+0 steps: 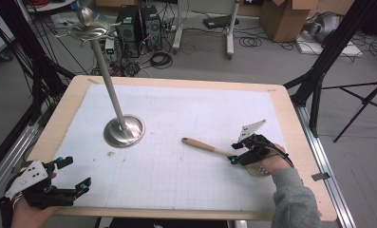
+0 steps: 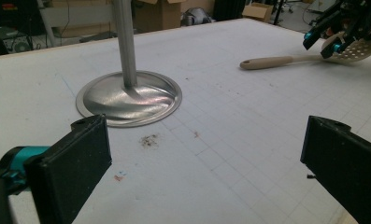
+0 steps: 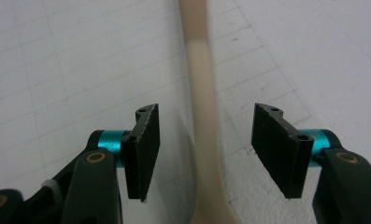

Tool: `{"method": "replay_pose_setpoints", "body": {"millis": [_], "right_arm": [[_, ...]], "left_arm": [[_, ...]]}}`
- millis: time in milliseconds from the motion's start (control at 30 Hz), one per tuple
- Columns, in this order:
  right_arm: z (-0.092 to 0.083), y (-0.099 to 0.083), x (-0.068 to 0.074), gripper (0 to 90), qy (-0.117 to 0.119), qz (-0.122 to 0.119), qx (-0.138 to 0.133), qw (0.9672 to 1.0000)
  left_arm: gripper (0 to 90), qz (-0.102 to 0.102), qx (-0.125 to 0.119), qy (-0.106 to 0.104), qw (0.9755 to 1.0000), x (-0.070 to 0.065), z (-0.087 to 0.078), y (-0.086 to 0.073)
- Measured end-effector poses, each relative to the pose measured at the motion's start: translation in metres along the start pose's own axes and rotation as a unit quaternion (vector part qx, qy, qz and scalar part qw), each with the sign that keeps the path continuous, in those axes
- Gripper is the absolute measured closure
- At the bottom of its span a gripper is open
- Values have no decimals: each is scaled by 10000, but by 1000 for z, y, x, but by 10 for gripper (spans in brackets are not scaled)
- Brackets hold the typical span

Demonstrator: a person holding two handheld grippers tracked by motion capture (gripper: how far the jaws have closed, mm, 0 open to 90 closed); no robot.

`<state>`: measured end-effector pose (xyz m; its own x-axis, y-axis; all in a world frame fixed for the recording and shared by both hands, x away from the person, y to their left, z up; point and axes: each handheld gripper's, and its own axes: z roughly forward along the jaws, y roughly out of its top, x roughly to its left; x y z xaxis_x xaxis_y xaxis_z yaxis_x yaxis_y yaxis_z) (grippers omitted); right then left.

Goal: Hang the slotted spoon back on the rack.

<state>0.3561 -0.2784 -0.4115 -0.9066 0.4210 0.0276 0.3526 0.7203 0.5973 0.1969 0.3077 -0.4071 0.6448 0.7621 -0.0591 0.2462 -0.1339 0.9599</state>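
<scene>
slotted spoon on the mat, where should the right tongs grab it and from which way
Grip the slotted spoon on its thin neck, just above the perforated bowl, coming straight down from above. It lies flat on the mat, and the open right tongs already straddle that narrow stretch, one jaw on each side.

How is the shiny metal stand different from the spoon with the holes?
The metal stand stands upright on a round base; the slotted spoon lies flat on the white mat. The stand is shiny silver; the spoon is plain beige. The stand has nothing around it; the spoon's handle runs between the open right tongs, untouched. Both rest on the same mat, and both are long and thin.
</scene>
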Motion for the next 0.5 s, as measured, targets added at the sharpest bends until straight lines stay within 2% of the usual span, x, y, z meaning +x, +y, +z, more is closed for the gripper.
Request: {"method": "replay_pose_setpoints", "body": {"millis": [500], "right_arm": [[9, 3, -2, 497, -97, 15, 354, 9993]], "left_arm": [[20, 7, 26, -6, 10000, 0, 0, -1]]}}
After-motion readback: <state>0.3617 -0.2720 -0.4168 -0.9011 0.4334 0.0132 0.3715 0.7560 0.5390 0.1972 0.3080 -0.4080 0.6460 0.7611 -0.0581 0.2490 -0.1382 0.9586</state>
